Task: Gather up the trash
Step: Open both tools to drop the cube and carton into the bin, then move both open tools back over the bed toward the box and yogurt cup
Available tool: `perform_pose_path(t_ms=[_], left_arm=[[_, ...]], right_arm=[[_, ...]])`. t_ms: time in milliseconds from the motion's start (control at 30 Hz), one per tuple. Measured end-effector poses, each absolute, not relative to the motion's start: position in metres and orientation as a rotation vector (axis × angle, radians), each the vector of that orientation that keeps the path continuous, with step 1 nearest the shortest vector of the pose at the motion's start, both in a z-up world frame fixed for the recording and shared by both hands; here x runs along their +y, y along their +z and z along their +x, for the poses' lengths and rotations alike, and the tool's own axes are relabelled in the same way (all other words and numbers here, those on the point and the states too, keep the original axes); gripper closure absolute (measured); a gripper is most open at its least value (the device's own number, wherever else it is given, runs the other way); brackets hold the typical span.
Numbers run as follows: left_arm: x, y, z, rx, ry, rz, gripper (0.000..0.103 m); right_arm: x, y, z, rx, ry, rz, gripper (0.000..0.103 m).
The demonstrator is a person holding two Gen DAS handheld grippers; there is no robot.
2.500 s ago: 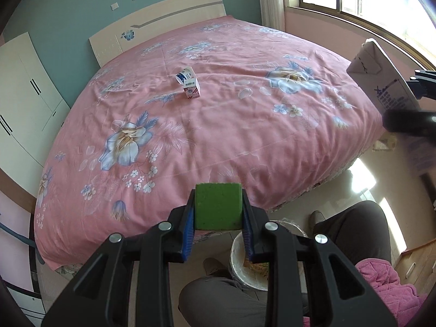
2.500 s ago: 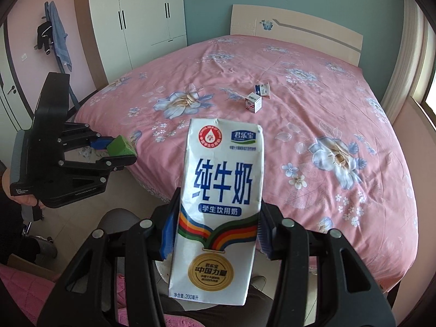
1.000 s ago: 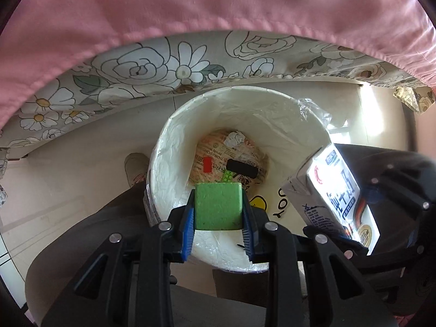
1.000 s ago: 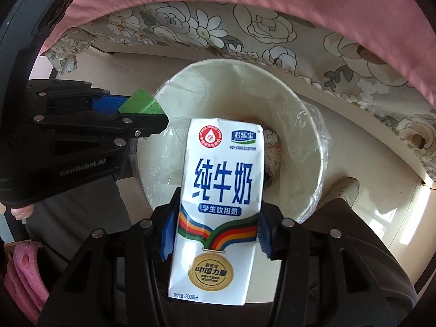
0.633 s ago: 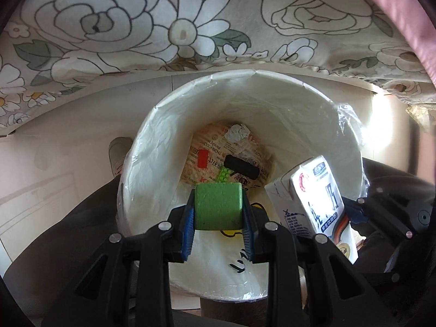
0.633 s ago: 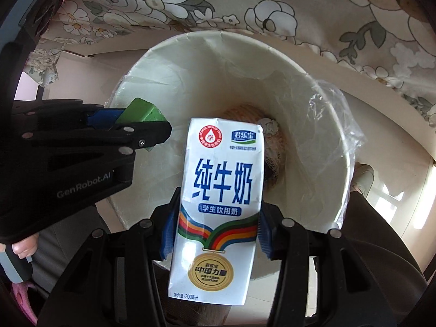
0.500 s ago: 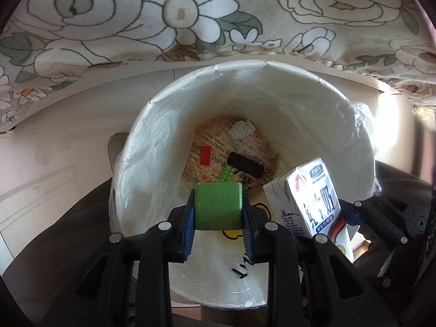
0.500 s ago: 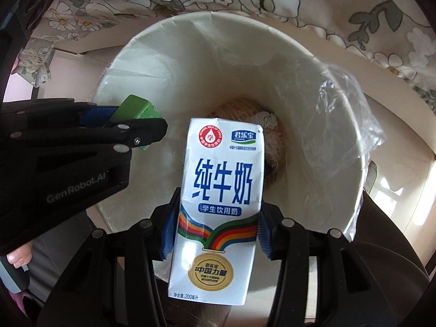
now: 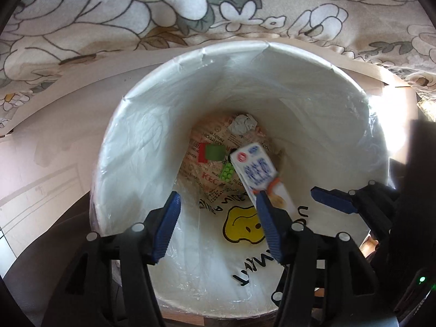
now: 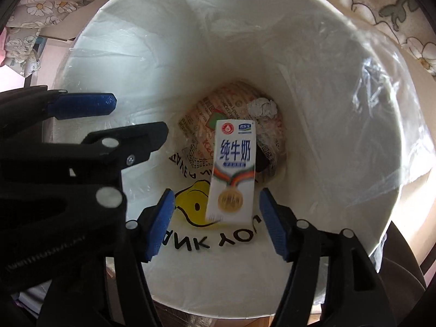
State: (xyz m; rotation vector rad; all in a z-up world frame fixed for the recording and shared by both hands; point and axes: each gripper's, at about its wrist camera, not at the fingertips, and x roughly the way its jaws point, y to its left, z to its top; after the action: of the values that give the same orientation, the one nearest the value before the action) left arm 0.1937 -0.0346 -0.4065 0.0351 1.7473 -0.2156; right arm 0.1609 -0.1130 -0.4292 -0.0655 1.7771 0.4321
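Observation:
A white trash bin (image 9: 130, 147) lined with a clear bag fills both views; it also shows in the right wrist view (image 10: 340, 109). My left gripper (image 9: 218, 226) is open and empty over the bin. The green block (image 9: 215, 152) is down inside, near the bottom. My right gripper (image 10: 216, 222) is open and empty too. The white milk carton (image 10: 234, 171) is free of the jaws and blurred inside the bin; in the left wrist view it (image 9: 256, 171) appears beside the green block.
The bin bottom holds printed wrapper paper (image 9: 209, 179), a crumpled white wad (image 10: 263, 107) and a small green studded piece (image 9: 227, 171). A floral bed skirt (image 9: 190, 8) hangs behind the bin. The left gripper's body (image 10: 54, 163) crowds the left of the right wrist view.
Both grippers moved down over the bin and opened. The green block left the left jaws and the milk carton left the right jaws; both are now inside the bin.

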Motion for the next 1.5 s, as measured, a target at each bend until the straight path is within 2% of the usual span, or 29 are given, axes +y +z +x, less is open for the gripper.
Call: perform_pose_path(t_ms=[233,533,1100,1500], left_arm=[[-0.033,-0.399,0.192,1.738,-0.223,0.033,0.043],[-0.025,-0.351,0.188,1.641,-0.246,0.074,0.043],[-0.038,-0.186,0.153,1.326,-0.338,0.133,0.043],[-0.038,-0.079,0.155,1.087,-0.305,0.166,0.043]], right_arm=[[-0.11,-0.412,0.163,1.759,0.439,-0.06,0.038],[-0.126,-0.362,0.157,1.66,0.443,-0.105,0.038],[-0.162,-0.218,0.139,1.391,0.453,-0.11,0.038],[-0.183,-0.087,0.149,1.113,0.465,-0.137,0.038]])
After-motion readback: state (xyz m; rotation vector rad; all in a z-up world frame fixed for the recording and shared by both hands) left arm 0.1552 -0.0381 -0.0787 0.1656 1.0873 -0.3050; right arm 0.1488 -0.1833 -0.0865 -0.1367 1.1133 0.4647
